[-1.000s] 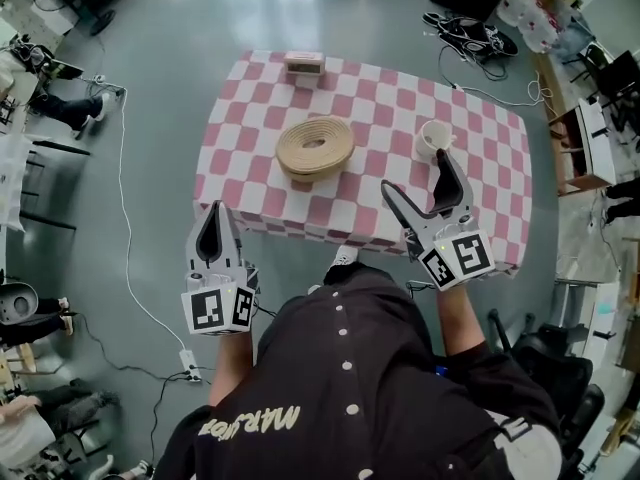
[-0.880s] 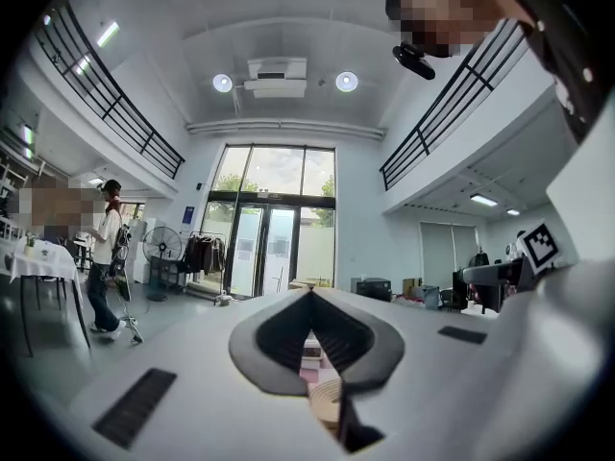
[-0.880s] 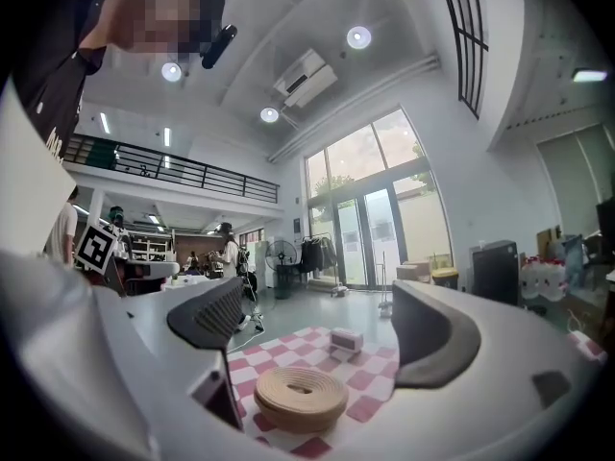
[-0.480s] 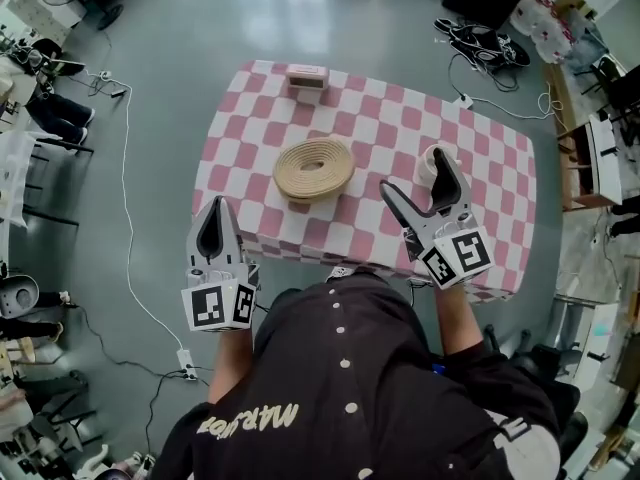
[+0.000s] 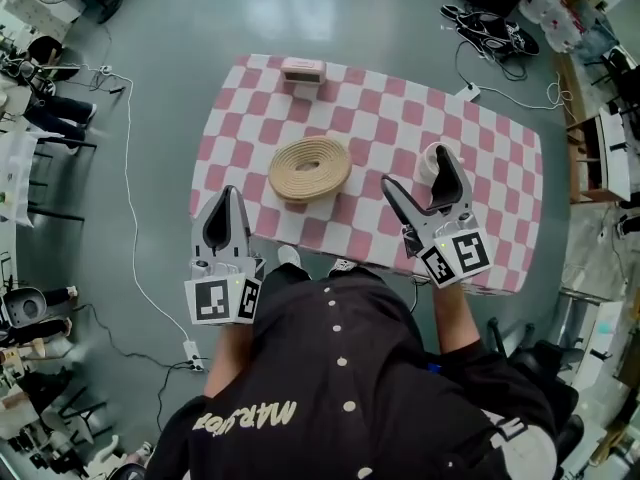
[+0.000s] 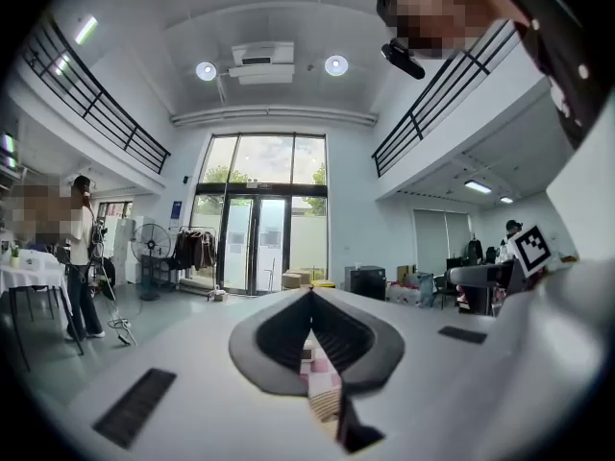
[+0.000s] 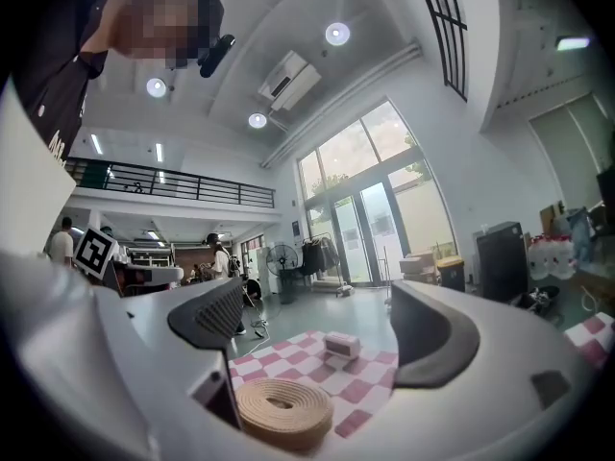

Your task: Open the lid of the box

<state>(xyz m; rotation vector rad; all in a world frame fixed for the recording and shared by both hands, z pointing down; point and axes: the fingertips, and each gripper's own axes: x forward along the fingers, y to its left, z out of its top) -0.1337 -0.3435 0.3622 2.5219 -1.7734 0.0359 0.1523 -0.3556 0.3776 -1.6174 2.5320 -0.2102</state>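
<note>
Box [image 5: 302, 69] sitting at table [image 5: 490, 158] far edge; left gripper [image 5: 232, 196] pinching shut, right gripper [image 5: 415, 168] gaping wide, both empty; long reach probably risking knocking woven ring [image 5: 288, 178].

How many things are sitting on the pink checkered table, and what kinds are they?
small box: 1
woven round basket: 1
white cup: 1
Total: 3

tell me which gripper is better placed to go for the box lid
Right, probably: the right gripper has its jaws apart, and its view frames the box between them. The left gripper is shut and would have to open first.
</note>
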